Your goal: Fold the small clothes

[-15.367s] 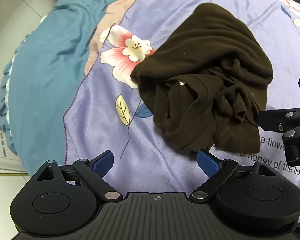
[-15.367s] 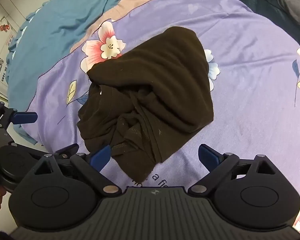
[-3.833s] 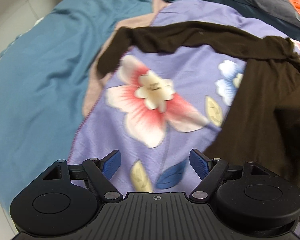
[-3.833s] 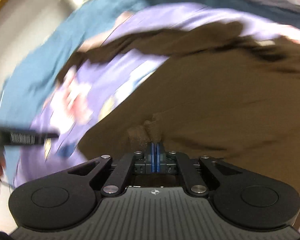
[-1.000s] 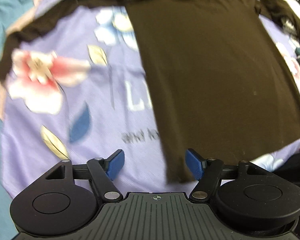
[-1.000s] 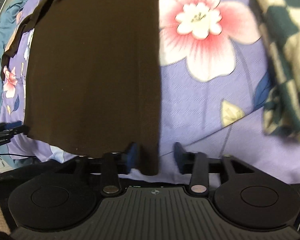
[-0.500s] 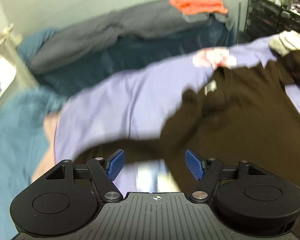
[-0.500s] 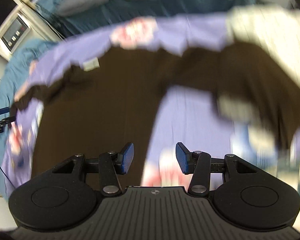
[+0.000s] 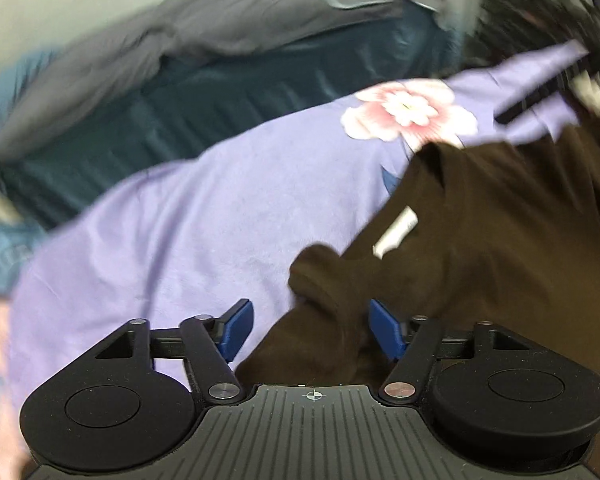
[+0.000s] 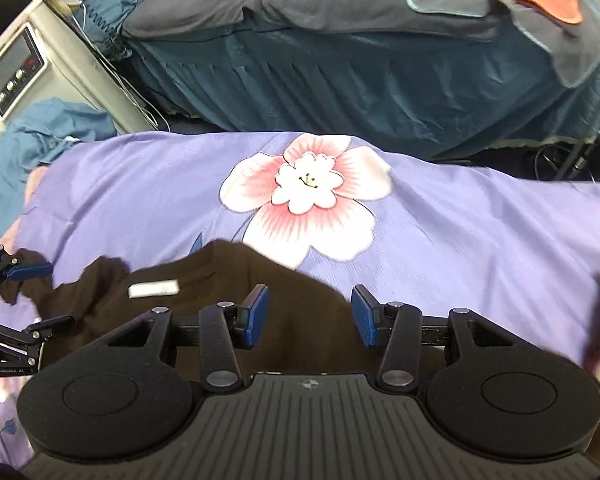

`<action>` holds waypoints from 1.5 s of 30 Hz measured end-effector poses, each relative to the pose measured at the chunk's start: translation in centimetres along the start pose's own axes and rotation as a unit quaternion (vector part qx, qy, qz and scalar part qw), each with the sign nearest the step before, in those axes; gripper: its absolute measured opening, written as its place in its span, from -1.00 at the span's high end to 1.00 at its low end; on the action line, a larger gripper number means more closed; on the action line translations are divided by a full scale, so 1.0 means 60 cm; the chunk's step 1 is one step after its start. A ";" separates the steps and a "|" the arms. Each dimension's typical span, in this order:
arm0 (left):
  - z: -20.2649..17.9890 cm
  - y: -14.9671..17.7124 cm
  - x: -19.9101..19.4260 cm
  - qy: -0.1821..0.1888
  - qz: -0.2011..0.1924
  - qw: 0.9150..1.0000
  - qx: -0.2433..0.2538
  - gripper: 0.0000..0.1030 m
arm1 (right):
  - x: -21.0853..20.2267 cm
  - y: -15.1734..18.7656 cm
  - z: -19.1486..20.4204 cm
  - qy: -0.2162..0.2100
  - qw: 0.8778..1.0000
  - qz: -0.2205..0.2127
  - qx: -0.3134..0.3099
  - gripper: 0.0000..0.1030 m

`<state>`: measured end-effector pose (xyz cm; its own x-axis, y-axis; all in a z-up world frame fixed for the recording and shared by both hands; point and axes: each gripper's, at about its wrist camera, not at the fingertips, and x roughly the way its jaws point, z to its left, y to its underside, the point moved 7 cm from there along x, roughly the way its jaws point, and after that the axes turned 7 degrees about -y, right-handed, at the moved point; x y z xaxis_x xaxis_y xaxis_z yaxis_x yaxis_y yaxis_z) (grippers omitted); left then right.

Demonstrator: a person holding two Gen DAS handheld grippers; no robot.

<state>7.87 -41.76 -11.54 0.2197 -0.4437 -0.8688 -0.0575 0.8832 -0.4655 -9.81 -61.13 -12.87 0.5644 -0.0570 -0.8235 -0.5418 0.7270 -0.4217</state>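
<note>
Right wrist view: both shoulders lined up for the sleeve fold

Right wrist view is filled by the purple floral bedspread [image 10: 148, 200], on which the dark brown shirt [image 10: 300, 312] is laid flat with its collar end towards the far edge. A second bed with a teal skirt [image 10: 360, 80] is seen beyond, well apart from the work

The step in hand is judged to be a grasp at the two shoulders, so that the sleeves can be brought inward. The garment should be kept flat on the bedspread while this is done, and only the upper layer should be taken

The white neck label [image 10: 154, 289] is best used as the centre mark, so that both grips are placed evenly to either side of it

The left gripper [image 9: 312, 326] is held spread, with a bunched shoulder fold lying between its blue pads [image 9: 236, 328] but not pressed by them. That lump should be smoothed or taken whole, lest a crease be folded in

The right gripper [image 10: 310, 316] is likewise spread about halfway, nothing pinched, above the shirt's right shoulder near the cloth edge. It should be lowered so that the edge itself is caught, not the bedspread beneath
</note>
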 end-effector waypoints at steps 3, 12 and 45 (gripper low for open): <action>0.008 -0.011 0.043 0.024 0.032 0.998 -0.048 -1.00 | 0.046 -0.006 0.009 -0.009 1.000 0.006 0.005 0.02; 0.023 -0.057 0.028 0.060 -0.011 0.998 -0.020 0.21 | 0.055 0.013 0.013 -0.012 0.999 0.019 -0.042 0.96; 0.153 0.097 0.030 -0.048 0.020 0.998 0.022 -0.58 | -0.091 0.248 -0.005 0.047 0.988 -0.061 0.131 -0.36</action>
<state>16.87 -36.05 -14.28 0.3100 -0.3936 -0.8654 -0.0260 0.9064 -0.4216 -21.14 -50.20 -14.79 0.5490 -0.2103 -0.8090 -0.2856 0.8624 -0.4180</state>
